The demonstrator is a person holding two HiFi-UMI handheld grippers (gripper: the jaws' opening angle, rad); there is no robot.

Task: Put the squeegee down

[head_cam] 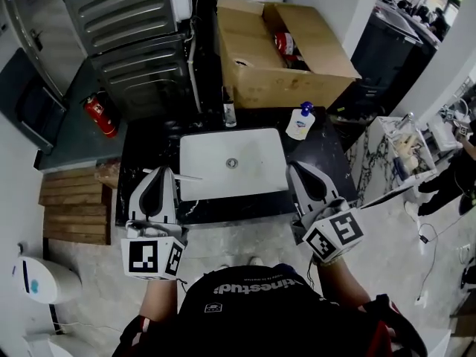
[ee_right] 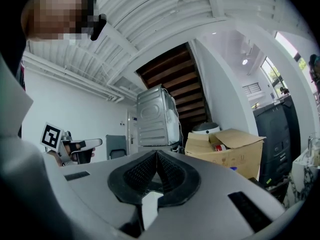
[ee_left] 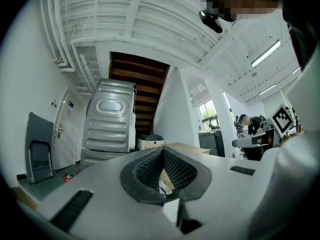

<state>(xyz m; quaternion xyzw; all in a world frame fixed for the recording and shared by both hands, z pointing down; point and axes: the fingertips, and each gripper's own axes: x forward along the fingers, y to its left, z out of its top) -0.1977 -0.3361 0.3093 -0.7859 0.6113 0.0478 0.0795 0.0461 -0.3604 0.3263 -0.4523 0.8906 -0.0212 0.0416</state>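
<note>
A thin pale squeegee (head_cam: 186, 176) lies across the left rim of the white sink (head_cam: 253, 177), partly on the black counter (head_cam: 141, 143). My left gripper (head_cam: 161, 172) is held up close to my body, just left of the squeegee in the head view and above it, with its jaws shut and nothing between them. In the left gripper view the gripper (ee_left: 162, 150) points out level at the room. My right gripper (head_cam: 294, 166) hangs over the sink's right front corner, also shut and empty; the right gripper view has the gripper (ee_right: 156, 152) with its pads touching.
A soap bottle (head_cam: 300, 121) and a dark bottle (head_cam: 229, 110) stand behind the sink. An open cardboard box (head_cam: 279, 50) sits beyond them, a metal appliance (head_cam: 134, 36) at back left with a red fire extinguisher (head_cam: 100, 115). A wooden pallet (head_cam: 74, 207) lies left.
</note>
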